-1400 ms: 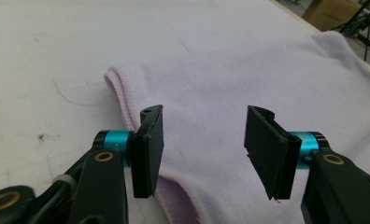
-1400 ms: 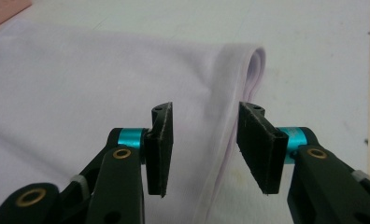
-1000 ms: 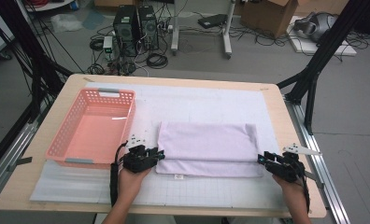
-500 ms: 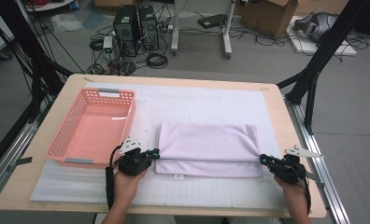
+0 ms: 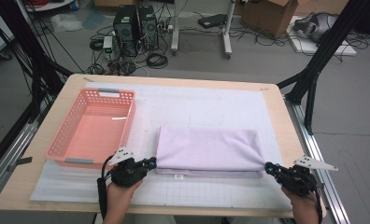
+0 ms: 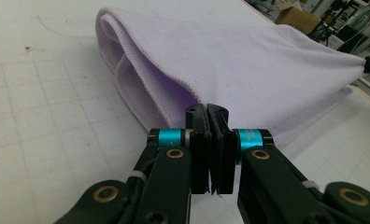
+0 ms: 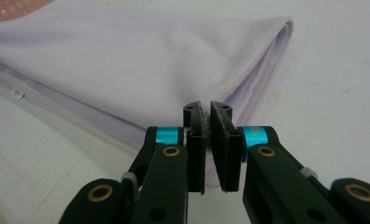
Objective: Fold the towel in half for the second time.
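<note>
Your left gripper (image 5: 150,163) is pinching the near left corner of the folded lilac towel (image 5: 206,150), and your right gripper (image 5: 270,168) is clenching its near right corner. The towel is lying at the lower centre of the high view on the white mat (image 5: 211,107), just right of the pink basket (image 5: 92,128).

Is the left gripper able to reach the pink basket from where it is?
Probably yes. The left gripper sits just in front of the pink basket with bare mat between them. But it is shut on a corner of the purple towel, so it would drag that along or have to let go.
</note>
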Demonstrator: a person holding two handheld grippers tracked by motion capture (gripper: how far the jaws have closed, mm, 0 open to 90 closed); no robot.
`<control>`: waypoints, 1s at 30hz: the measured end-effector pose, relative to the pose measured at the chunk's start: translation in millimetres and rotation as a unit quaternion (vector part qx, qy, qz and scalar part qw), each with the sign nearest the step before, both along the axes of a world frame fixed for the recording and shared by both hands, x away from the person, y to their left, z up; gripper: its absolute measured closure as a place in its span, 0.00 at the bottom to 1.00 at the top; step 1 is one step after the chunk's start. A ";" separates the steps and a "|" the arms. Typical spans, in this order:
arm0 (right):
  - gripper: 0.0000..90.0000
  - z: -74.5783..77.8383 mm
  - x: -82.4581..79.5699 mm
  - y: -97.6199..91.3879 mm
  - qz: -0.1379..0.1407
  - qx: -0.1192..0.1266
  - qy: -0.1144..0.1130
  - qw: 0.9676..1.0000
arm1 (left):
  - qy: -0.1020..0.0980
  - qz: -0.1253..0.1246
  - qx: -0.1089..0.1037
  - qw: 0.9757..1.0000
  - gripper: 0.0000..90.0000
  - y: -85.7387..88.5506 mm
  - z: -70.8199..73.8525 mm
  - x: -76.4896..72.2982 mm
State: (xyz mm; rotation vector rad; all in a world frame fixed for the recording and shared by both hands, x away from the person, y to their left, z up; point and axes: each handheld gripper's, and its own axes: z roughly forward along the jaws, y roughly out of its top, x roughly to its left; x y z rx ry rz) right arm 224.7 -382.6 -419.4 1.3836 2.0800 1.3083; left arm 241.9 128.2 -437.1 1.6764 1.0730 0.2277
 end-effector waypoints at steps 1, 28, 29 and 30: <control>0.94 0.2 -2.7 -0.5 -0.002 0.002 0.003 1.000 | 0.001 -0.002 0.001 1.000 0.97 0.4 -0.2 -2.7; 0.93 -28.8 17.9 9.8 -0.015 -0.011 0.067 0.998 | 0.087 0.010 0.035 0.996 0.92 -19.4 -19.6 17.5; 0.93 -27.6 15.2 8.6 -0.016 -0.009 0.066 0.998 | 0.084 0.012 0.034 0.996 0.92 -18.8 -19.2 15.5; 0.93 -25.7 12.0 7.0 -0.016 -0.005 0.070 0.997 | 0.083 0.010 0.029 0.996 0.93 -17.9 -19.2 12.8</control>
